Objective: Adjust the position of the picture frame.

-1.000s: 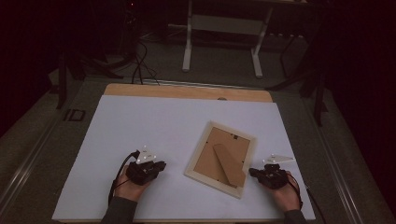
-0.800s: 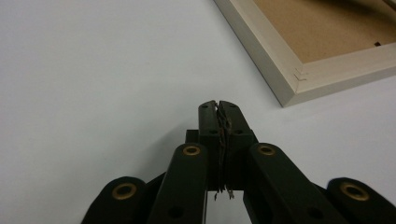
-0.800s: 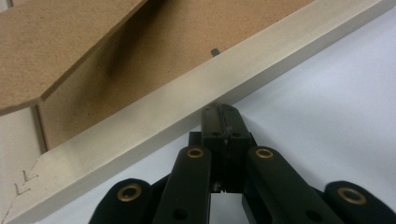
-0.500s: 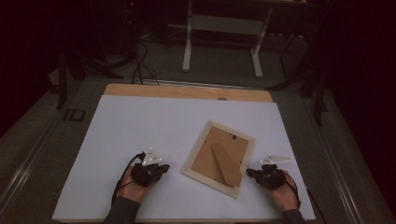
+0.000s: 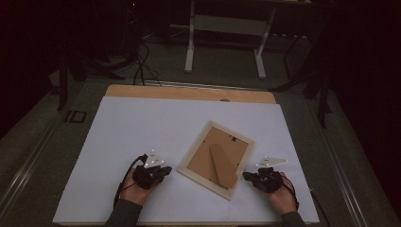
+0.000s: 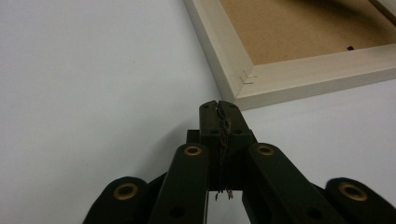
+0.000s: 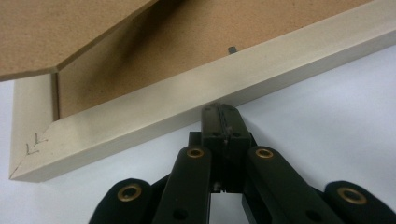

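A pale wooden picture frame [image 5: 215, 158] lies face down and turned at an angle on the white table, its brown backing board and fold-out stand facing up. My left gripper [image 5: 165, 169] rests on the table just left of the frame's near-left side. In the left gripper view its jaws [image 6: 219, 105] are shut on nothing, a short way from a frame corner [image 6: 243, 79]. My right gripper [image 5: 246, 176] sits at the frame's near-right side. Its shut, empty jaws [image 7: 223, 109] point at the frame's rail [image 7: 187, 100], touching it or nearly so.
The white sheet [image 5: 142, 127] covers the table, with a bare wooden strip [image 5: 189, 93] along the far edge. Beyond the table are a dark floor with cables [image 5: 142, 61] and a white table stand [image 5: 224, 23]. A hand holds each gripper from the near edge.
The right gripper has crept a little to the left, toward the frame's edge. The left gripper and the frame have stayed put.
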